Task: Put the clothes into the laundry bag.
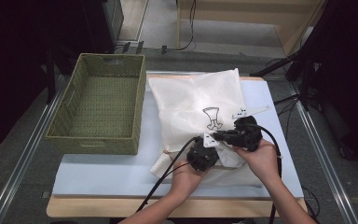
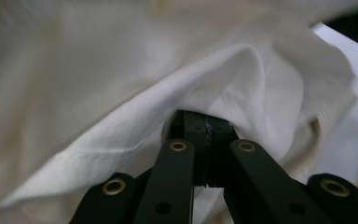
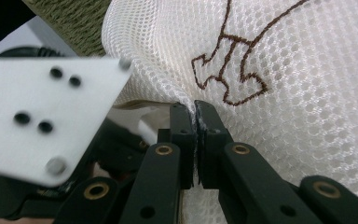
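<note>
A white mesh bag (image 1: 196, 98) with a brown line drawing lies on the pale mat (image 1: 107, 170). My right gripper (image 1: 215, 136) comes in from the right and is shut on the bag's near edge; the right gripper view shows the mesh (image 3: 298, 116) pinched between the closed tips (image 3: 196, 109). My left gripper (image 1: 204, 154) sits just below it, jaws together. In the left gripper view its tips (image 2: 206, 123) are tucked under a fold of smooth white cloth (image 2: 121, 93); whether any cloth is pinched I cannot tell. More white cloth (image 1: 165, 164) spills from the bag's near left corner.
A green woven basket (image 1: 98, 142) stands to the left of the bag, and its wall (image 3: 70, 14) shows behind the mesh. The left gripper's white plate (image 3: 42, 121) is close beside the right jaws. Bare mat lies in front of the basket.
</note>
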A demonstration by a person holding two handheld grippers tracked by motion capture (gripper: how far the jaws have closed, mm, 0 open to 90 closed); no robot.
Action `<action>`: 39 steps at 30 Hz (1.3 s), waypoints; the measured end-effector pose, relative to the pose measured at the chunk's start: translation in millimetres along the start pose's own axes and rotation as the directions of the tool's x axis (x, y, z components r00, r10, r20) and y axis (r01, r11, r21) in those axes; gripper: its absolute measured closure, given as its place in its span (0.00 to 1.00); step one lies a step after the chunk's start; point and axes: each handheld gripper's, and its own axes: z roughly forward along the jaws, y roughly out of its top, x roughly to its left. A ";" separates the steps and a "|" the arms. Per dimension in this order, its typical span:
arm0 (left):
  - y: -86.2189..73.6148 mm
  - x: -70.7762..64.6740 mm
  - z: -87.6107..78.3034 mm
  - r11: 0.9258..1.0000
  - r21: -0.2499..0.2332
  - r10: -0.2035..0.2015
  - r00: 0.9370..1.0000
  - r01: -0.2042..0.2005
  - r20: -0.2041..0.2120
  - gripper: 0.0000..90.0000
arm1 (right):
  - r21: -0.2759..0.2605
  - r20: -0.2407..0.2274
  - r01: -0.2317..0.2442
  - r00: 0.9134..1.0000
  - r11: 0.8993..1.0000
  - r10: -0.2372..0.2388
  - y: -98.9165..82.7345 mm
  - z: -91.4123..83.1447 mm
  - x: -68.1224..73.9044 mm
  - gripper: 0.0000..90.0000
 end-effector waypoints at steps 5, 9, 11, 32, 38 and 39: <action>12.3 10.5 2.9 0.998 -0.045 -0.034 0.999 0.032 -0.037 1.00 | 0.000 0.000 -0.001 1.000 1.000 0.001 -0.1 0.1 -0.5 0.97; 16.6 18.4 9.1 0.999 -0.025 -0.025 0.997 0.024 -0.066 1.00 | 0.002 0.002 -0.002 1.000 1.000 0.002 0.1 0.9 -0.2 0.97; 17.6 20.9 12.3 1.000 -0.022 -0.015 0.996 0.013 -0.084 1.00 | 0.011 0.009 -0.002 1.000 1.000 0.002 -0.1 1.5 0.6 0.98; 20.2 52.7 11.6 0.998 -0.034 -0.058 0.989 0.053 -0.139 1.00 | 0.027 0.008 -0.021 1.000 0.999 0.021 -5.4 6.2 -7.0 0.98; 14.7 48.0 -3.5 0.997 -0.026 -0.078 0.994 0.077 -0.073 1.00 | 0.029 0.016 -0.016 1.000 0.999 0.016 -4.8 5.7 -7.6 0.98; 12.2 47.3 -7.9 0.996 -0.027 -0.083 0.995 0.081 -0.061 1.00 | 0.029 0.015 -0.020 1.000 0.999 0.019 -4.9 5.7 -7.9 0.98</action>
